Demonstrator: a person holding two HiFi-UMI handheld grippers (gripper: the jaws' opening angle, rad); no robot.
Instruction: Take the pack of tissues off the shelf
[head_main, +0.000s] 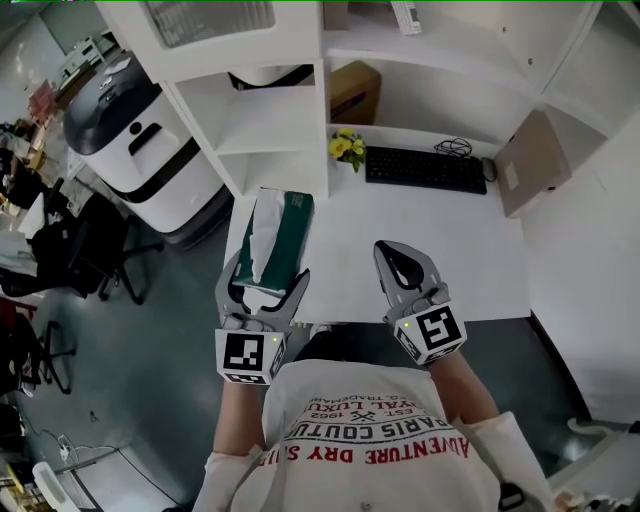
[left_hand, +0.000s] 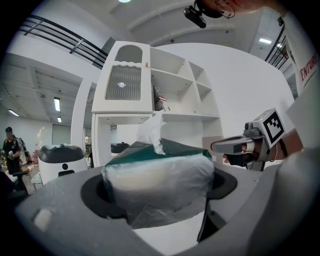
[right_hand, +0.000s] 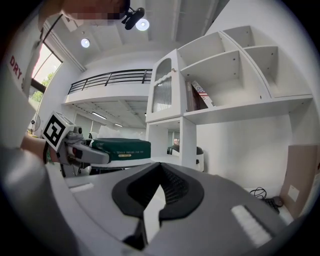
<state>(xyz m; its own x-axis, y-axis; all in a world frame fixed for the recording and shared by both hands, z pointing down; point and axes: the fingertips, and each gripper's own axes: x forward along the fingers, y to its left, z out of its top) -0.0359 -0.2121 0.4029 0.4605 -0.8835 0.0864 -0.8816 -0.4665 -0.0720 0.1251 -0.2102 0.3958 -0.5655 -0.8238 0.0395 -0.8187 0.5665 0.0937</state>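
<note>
Left gripper view: left tool (left_hand: 160, 192) clamped on tissue pack (left_hand: 157, 167), one tissue (left_hand: 151, 131) sticking up. Pack is over the table's (head_main: 450, 250) left front corner, off the shelf (head_main: 270, 125). Right tool (right_hand: 159, 187) closed, empty, alongside.

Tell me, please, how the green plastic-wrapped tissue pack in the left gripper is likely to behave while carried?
The green plastic-wrapped pack of tissues probably squashes easily: its film wrinkles between the left gripper's fingers. It looks light: level though held by one end. The loose white tissue on top may pull out.
</note>
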